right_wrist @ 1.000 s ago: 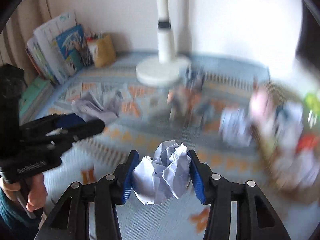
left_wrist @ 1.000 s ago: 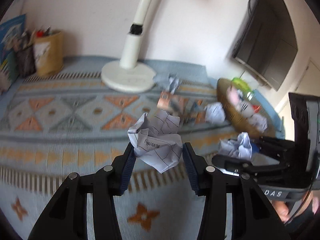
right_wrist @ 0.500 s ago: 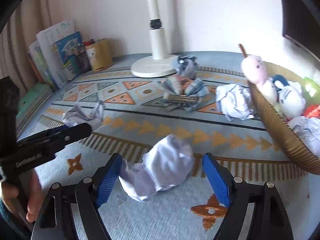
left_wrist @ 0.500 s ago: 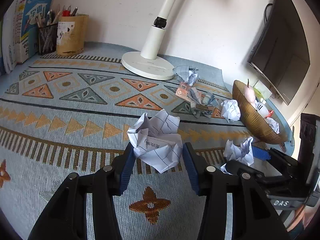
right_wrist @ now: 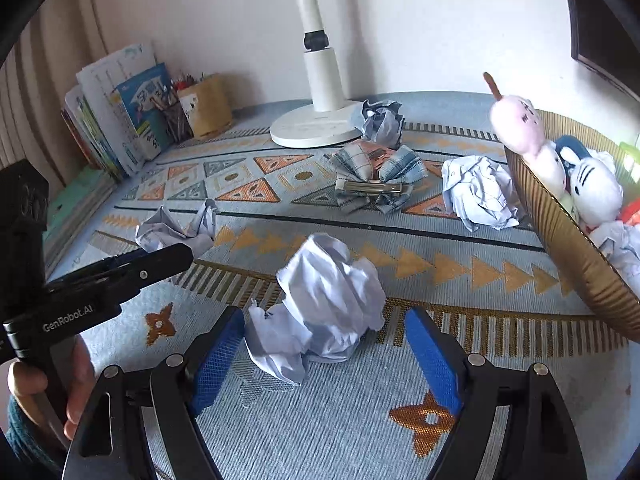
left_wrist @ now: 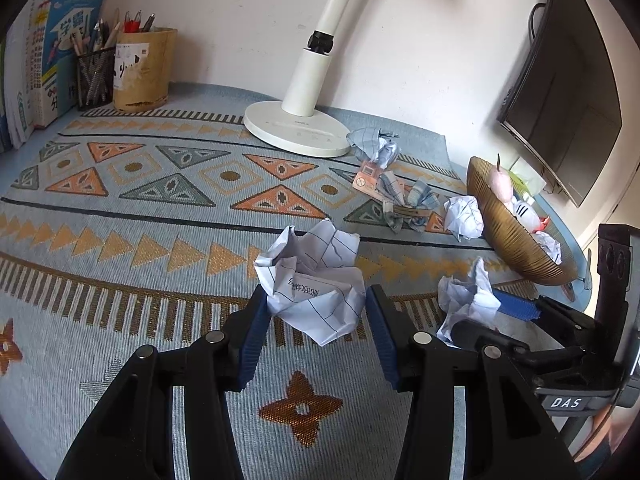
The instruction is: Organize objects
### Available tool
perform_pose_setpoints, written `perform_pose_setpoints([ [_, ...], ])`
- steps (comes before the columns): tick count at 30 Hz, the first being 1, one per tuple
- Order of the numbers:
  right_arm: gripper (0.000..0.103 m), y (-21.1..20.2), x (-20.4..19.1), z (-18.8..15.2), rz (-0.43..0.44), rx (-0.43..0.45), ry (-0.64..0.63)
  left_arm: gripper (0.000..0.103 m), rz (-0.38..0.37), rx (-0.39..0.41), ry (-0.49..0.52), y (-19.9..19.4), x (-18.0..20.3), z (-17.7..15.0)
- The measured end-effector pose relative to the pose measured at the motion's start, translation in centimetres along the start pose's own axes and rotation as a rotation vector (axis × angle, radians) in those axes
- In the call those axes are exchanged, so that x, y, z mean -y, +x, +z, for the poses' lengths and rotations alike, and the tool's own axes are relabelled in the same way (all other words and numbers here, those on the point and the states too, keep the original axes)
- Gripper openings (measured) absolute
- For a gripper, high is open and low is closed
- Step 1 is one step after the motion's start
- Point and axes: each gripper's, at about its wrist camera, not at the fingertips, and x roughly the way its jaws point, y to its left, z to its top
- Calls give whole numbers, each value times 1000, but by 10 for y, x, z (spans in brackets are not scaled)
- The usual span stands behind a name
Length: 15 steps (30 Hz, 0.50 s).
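**One paper ball gripped, one lying loose between open fingers**

My left gripper (left_wrist: 316, 320) is clamped on a crumpled ball of lined white paper with printed characters (left_wrist: 314, 280); both blue pads press its sides and it sits at the fingertips, above the patterned blue-and-orange woven mat (left_wrist: 160, 208).

My right gripper (right_wrist: 324, 350) stands wide; its jaws have just been opening. A crumpled ball of plain white paper (right_wrist: 328, 300) lies on the mat between the blue pads. The right pad is clear of it; a lower flap comes close to the left pad, and I cannot tell whether it touches.

Just to the right of that ball rises the rim of a ribbed golden-brown bowl (right_wrist: 568, 252), holding pink and white plush toys (right_wrist: 560, 160) and more paper.

Beyond, near the bowl, rests another crumpled white sheet (right_wrist: 480, 196), then a blue plaid fabric bow with a metal clip (right_wrist: 376, 180), and a bluish paper wad (right_wrist: 382, 120) beside the round base of a white lamp (right_wrist: 316, 124).

At the far left by the wall stand a tan cylindrical pen holder (left_wrist: 144, 68) and upright books (left_wrist: 60, 52).
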Motion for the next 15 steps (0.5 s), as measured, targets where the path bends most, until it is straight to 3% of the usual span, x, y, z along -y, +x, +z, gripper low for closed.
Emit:
perform_pose_setpoints([
  [2,72,3,-1,0,3,-13,-6,45,-2,-3,2,0,0,0],
  [4,50,4,-1,0,27,-16,-7,45,-3,-5,1,1,0,-1],
  [15,47,-18,9,-1,40,101,37,45,4,-4,10,1,3,-1],
])
